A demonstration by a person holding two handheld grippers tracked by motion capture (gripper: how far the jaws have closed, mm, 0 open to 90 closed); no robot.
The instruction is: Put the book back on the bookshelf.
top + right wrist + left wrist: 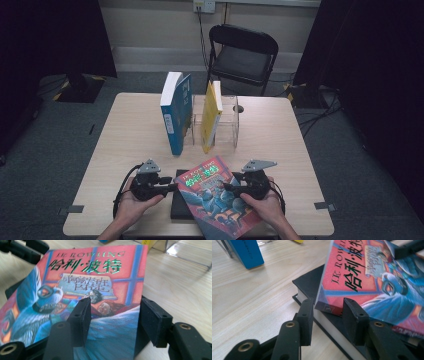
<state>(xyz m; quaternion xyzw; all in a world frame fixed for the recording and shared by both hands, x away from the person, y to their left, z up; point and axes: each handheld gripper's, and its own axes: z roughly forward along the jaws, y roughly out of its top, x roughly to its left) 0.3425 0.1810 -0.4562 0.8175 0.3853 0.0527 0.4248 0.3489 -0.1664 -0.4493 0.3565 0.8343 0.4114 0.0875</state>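
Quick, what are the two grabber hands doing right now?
Left gripper: closed on the spine edge of the red picture book.
Right gripper: closed on the same book's other edge.

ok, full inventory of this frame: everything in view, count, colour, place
Harry Potter paperback: 1, red and blue cover, lying askew on the black book
black book: 1, black, flat at table's near edge
blue book: 1, blue, upright at the stand's left
yellow book: 1, yellow, upright in the stand
clear acrylic stand: 1, transparent, table centre
table: 1, light wood
folding chair: 1, black, beyond table
left gripper: 1, black, fingers astride paperback's corner
right gripper: 1, black, fingers astride paperback's edge
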